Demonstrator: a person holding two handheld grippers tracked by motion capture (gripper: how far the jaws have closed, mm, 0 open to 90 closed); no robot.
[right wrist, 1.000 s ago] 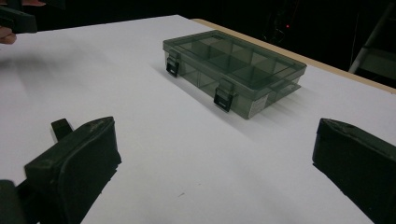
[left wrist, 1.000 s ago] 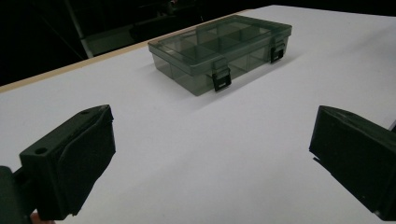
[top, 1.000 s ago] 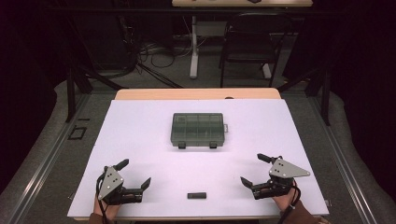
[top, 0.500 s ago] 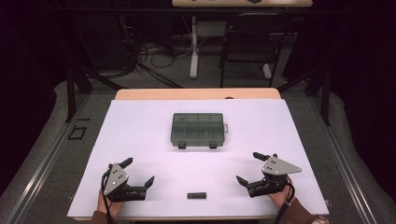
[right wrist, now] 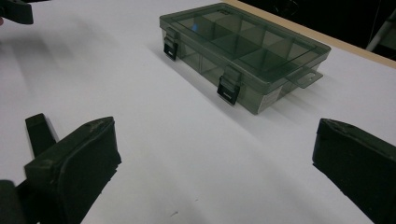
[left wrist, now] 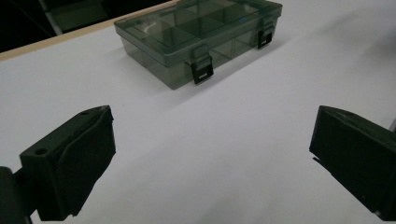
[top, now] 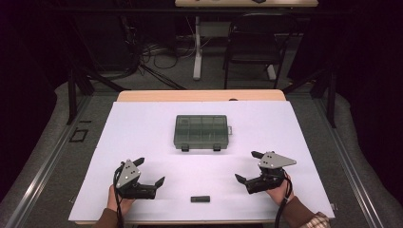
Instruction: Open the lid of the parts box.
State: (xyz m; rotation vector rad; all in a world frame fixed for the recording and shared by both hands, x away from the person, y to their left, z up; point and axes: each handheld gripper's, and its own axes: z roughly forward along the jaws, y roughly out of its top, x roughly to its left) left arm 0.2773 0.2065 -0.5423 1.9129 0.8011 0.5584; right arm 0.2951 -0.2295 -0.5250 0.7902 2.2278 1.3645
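Both hand-held grippers—left, right—gape empty, slightly nearer the person; box unmoved.

The high view looks forward and down over the whole table. Each gripper view sits low behind its own spread jaws, close to the tabletop, facing the compartment box ahead, shared by all three.

Work area: dark room, white-topped table

The white table top shows a bare wooden edge along its far side. Grey floor surrounds it. Beyond stand a dark chair, a white table leg and loose cables. Background walls are black.
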